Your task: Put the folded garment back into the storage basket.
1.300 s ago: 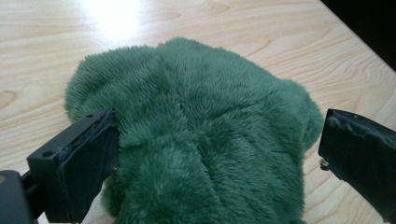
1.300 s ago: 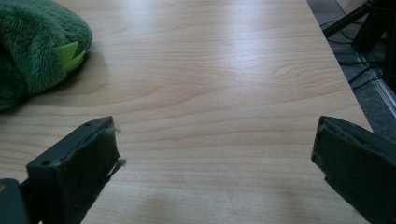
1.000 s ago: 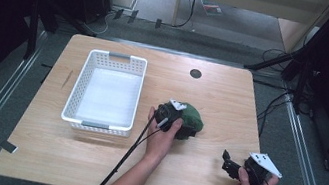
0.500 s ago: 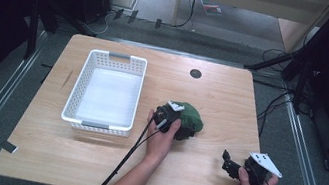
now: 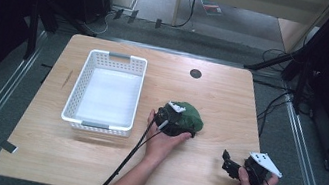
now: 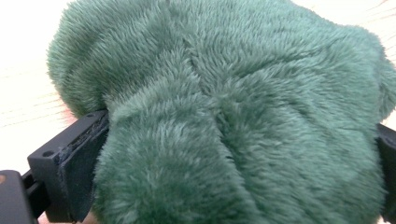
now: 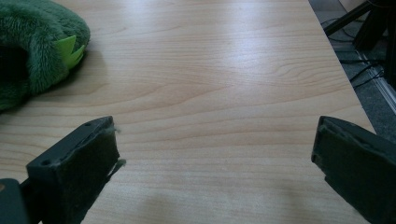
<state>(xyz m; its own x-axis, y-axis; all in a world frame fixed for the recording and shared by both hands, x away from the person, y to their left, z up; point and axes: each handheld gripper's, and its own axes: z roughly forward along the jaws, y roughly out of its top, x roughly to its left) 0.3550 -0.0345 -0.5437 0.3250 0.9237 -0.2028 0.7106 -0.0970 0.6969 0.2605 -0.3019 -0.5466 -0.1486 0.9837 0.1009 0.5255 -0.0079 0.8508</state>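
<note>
Overhead, a green plush toy (image 5: 188, 118) is seen lying on the table (image 5: 214, 88) right of the white basket (image 5: 107, 90), with the left gripper (image 5: 171, 119) pressed against it and the right gripper (image 5: 234, 165) held apart near the front edge. Along the left gripper view, the plush toy (image 6: 233, 112) is flanked by both jaws, spread wide around the fur; whether it is truly pinched cannot be told. Only pile may be caught, so slipping is likely on lifting. Along the right gripper view, the jaws are held wide apart over bare wood.

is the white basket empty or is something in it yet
Empty. The white basket shows only its bare floor in the high view; the green plush toy lies on the table, between the left gripper's jaws.
</note>
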